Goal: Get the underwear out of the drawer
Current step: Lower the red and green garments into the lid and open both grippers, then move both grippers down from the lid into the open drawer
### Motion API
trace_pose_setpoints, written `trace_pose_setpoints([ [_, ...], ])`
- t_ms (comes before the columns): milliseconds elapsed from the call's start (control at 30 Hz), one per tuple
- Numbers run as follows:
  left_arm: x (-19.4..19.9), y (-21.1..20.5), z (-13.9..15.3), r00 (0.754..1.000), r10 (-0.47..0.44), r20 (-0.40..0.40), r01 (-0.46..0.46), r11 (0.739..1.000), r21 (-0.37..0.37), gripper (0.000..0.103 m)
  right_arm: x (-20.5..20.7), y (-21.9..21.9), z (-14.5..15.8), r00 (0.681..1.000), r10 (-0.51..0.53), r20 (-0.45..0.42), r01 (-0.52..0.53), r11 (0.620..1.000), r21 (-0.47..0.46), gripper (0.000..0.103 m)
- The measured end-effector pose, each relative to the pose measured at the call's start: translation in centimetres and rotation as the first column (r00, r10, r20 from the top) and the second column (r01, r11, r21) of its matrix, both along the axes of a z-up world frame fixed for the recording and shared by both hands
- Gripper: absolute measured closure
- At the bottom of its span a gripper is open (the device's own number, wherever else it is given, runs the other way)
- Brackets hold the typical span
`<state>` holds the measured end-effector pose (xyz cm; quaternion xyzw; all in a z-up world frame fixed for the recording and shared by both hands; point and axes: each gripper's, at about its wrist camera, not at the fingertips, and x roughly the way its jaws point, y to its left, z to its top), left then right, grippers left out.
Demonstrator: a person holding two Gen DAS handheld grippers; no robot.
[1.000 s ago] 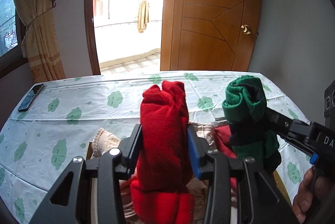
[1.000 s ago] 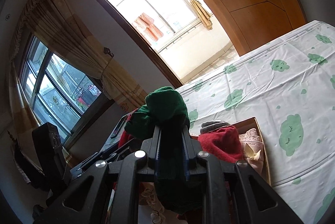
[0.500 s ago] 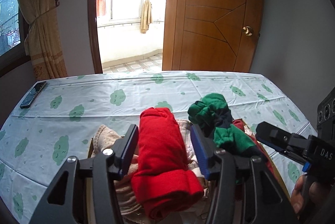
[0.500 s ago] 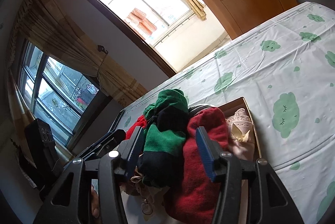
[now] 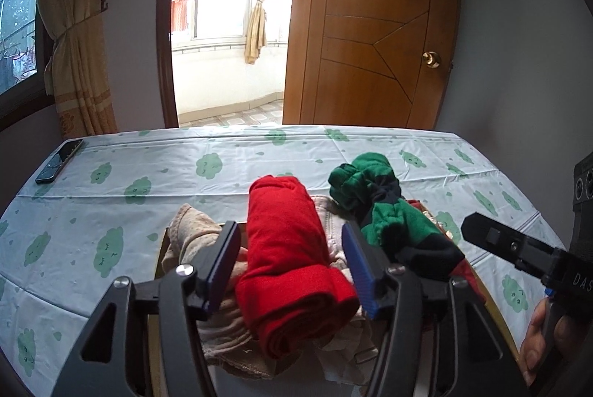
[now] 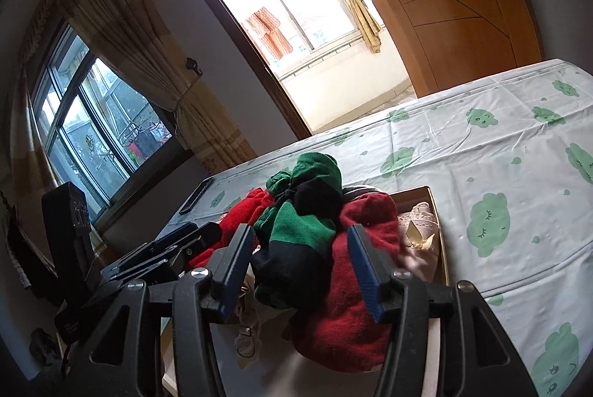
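Red fleece fills the lower middle of your left wrist view — a rolled red garment (image 5: 292, 256) lying on the heap of clothes in the open drawer (image 5: 160, 250), between the fingers of your left gripper (image 5: 291, 265). Those jaws are opening; the blue pads (image 5: 222, 265) stand clear of the roll on both sides, so nothing is clamped.

To its right lies the green-and-black garment (image 5: 381, 208), bunched at its far end, resting on the same heap. In the right wrist view it sits in the centre, between the fingers of your right gripper (image 6: 296, 267), whose jaws stand apart (no pad presses on the cloth). A darker red garment (image 6: 355, 278) lies just right of it, under the right-hand pad, with pale lace underwear (image 6: 418, 226) beside the drawer's cardboard-coloured wall.

The drawer rests on a white cloth with green cloud faces (image 5: 111, 204) — a dark phone (image 5: 59, 161) lies at its far left edge.
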<state>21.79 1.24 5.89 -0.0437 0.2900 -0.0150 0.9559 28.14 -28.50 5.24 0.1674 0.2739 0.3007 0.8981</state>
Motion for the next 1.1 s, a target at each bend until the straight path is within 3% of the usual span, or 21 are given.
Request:
trace_pose_setpoints([
  [233, -2.4, -1.4, 0.0, 0.999, -0.047, 0.028, 0.046, 0.998, 0.039, 0.043, -3.0, -0.4, -0.1, 0.998, 0.054, 0.025, -0.053, 0.998, -0.013, 0.046],
  [367, -3.6, -2.1, -0.3, 0.997, -0.075, 0.037, 0.072, 0.996, 0.056, 0.043, -4.4, -0.9, -0.8, 0.998, 0.065, 0.026, -0.065, 0.998, -0.015, 0.040],
  [1000, -10.6, -2.1, -1.7, 0.986, -0.159, 0.049, 0.161, 0.987, -0.031, 0.039, -13.4, -3.1, -2.5, 0.984, 0.165, 0.066, -0.164, 0.986, -0.033, 0.039],
  [1100, -12.3, -2.2, -2.0, 0.983, -0.172, 0.065, 0.174, 0.985, -0.018, 0.038, -15.0, -3.8, -3.0, 0.983, 0.166, 0.077, -0.164, 0.986, -0.033, 0.039],
])
